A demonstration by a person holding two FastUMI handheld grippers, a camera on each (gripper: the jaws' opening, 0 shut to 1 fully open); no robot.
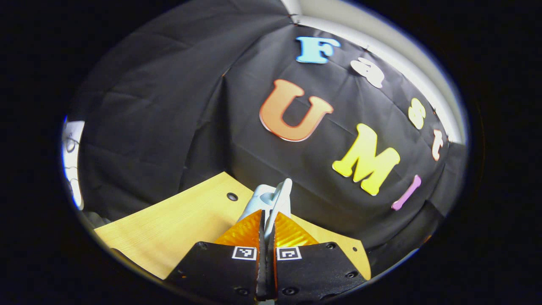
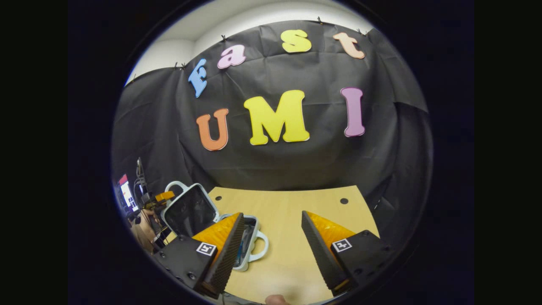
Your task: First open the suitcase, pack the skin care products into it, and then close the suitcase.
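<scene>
Worktop (image 2: 296, 237): wooden. Suitcase (image 2: 199, 216): small hard shell, likely light and stiff, standing open near the left edge, lid (image 2: 188, 209) raised; best held by the lid rim. Left gripper (image 1: 266, 220) pinches that pale rim (image 1: 277, 199); right gripper (image 2: 271, 237) gapes wide, empty.

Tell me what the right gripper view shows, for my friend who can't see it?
A small suitcase sits open on a wooden table, its lid standing up at the left. The right gripper is open in front, with bare table between its fingers. Farther left, the other gripper is at the lid's edge.
</scene>
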